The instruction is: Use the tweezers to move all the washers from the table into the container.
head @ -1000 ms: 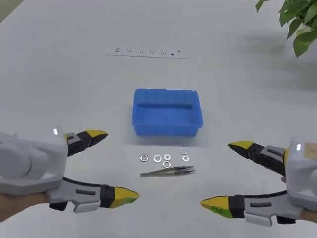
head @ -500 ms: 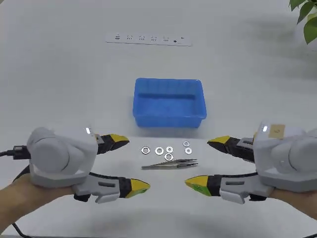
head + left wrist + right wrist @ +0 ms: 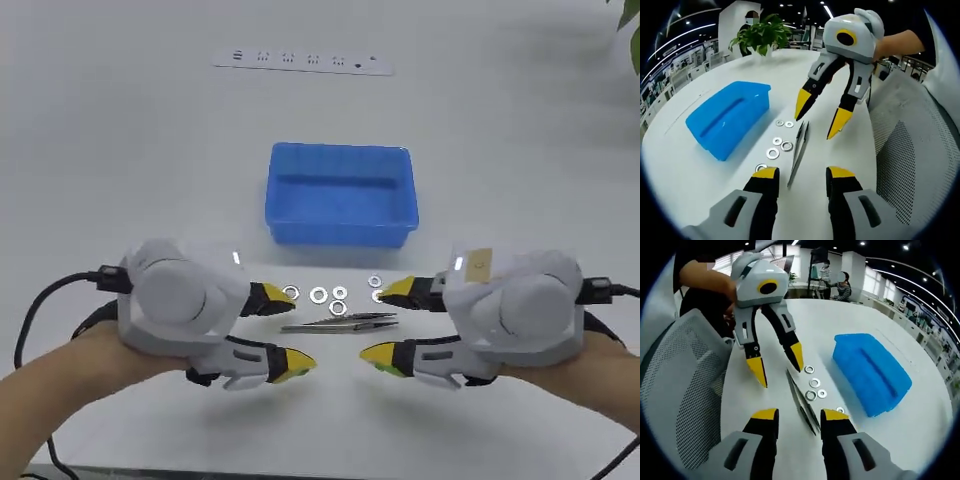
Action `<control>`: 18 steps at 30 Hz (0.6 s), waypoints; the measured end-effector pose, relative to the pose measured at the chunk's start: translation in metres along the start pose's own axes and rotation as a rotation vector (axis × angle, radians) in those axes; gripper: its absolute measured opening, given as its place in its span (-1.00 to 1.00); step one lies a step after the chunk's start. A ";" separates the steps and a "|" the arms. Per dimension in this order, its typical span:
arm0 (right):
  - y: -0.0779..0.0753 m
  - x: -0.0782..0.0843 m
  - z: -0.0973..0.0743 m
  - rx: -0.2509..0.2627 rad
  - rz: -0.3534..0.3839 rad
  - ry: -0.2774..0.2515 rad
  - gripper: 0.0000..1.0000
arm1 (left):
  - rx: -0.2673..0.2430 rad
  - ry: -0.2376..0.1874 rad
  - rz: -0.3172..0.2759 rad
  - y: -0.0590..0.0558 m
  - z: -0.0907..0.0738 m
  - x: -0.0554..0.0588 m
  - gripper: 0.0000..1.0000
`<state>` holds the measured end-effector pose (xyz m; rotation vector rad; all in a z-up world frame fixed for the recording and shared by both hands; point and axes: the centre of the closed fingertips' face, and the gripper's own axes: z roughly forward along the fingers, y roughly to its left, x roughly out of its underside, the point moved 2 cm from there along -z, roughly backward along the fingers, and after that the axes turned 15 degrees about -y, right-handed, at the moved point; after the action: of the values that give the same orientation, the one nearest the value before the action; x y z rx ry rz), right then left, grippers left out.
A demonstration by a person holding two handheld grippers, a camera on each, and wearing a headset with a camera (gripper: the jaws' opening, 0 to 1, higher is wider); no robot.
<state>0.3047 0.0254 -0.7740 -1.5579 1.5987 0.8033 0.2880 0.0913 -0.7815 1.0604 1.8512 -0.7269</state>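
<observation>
The left gripper (image 3: 300, 330) and right gripper (image 3: 372, 322) face each other, jaws apart and empty. Between them the tweezers (image 3: 340, 323) lie flat on the tabletop (image 3: 120, 150). The washers (image 3: 318, 295) lie just beyond, one seemingly half-hidden by the right jaw tip. The blue container (image 3: 341, 195) sits behind them, and a power strip (image 3: 302, 62) farther back.

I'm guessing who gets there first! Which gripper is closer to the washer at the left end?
Left. The left gripper has one jaw tip right beside that washer; the right gripper sits at the row's other end.
</observation>
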 end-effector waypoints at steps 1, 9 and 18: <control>0.000 0.001 0.003 -0.012 -0.004 0.010 -0.37 | 0.005 0.015 0.016 0.000 0.002 0.001 -0.16; -0.006 0.007 0.013 -0.070 -0.065 0.077 -0.50 | 0.022 0.077 0.079 0.003 0.007 0.007 -0.27; -0.003 0.011 0.017 -0.113 -0.102 0.122 -0.77 | 0.046 0.092 0.118 0.009 0.009 0.004 -0.43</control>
<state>0.3093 0.0342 -0.7918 -1.7842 1.5679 0.7665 0.2982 0.0896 -0.7898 1.2405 1.8393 -0.6633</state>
